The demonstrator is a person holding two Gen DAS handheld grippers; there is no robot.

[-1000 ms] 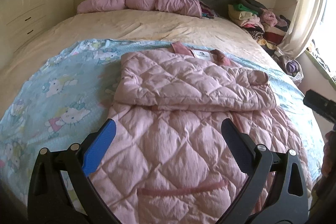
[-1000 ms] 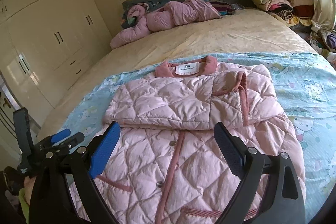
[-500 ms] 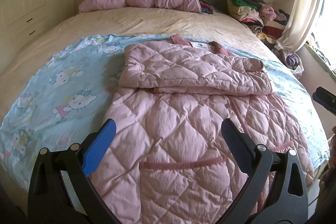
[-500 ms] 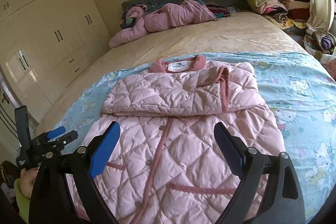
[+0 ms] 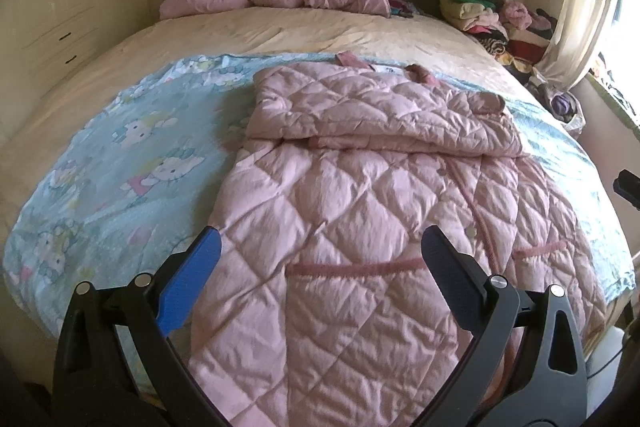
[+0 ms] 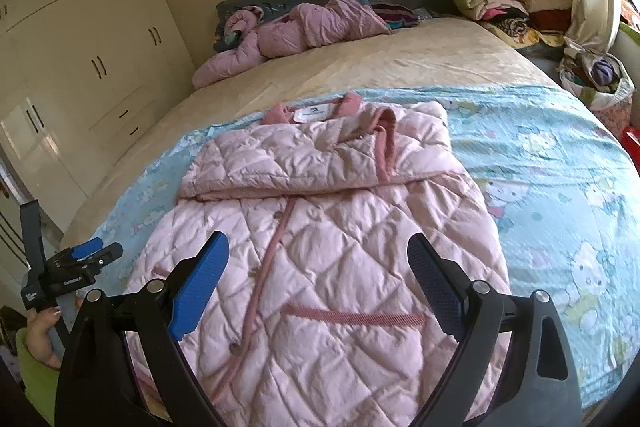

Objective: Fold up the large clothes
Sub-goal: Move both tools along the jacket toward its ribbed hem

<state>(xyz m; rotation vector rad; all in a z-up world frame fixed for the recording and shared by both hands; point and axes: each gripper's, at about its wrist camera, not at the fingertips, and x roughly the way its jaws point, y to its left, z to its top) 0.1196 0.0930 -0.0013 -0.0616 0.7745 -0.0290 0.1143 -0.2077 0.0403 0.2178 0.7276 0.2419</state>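
1. The pink coat (image 5: 360,219) lies flat on a blue sheet (image 5: 132,155) on the bed (image 5: 280,31), its sleeves folded across the chest and its hem toward the cameras.
2. The left claw (image 5: 320,259) hangs over the hem, fingers wide apart, holding nothing.
3. The right claw (image 6: 318,263) is likewise spread and empty above the hem.
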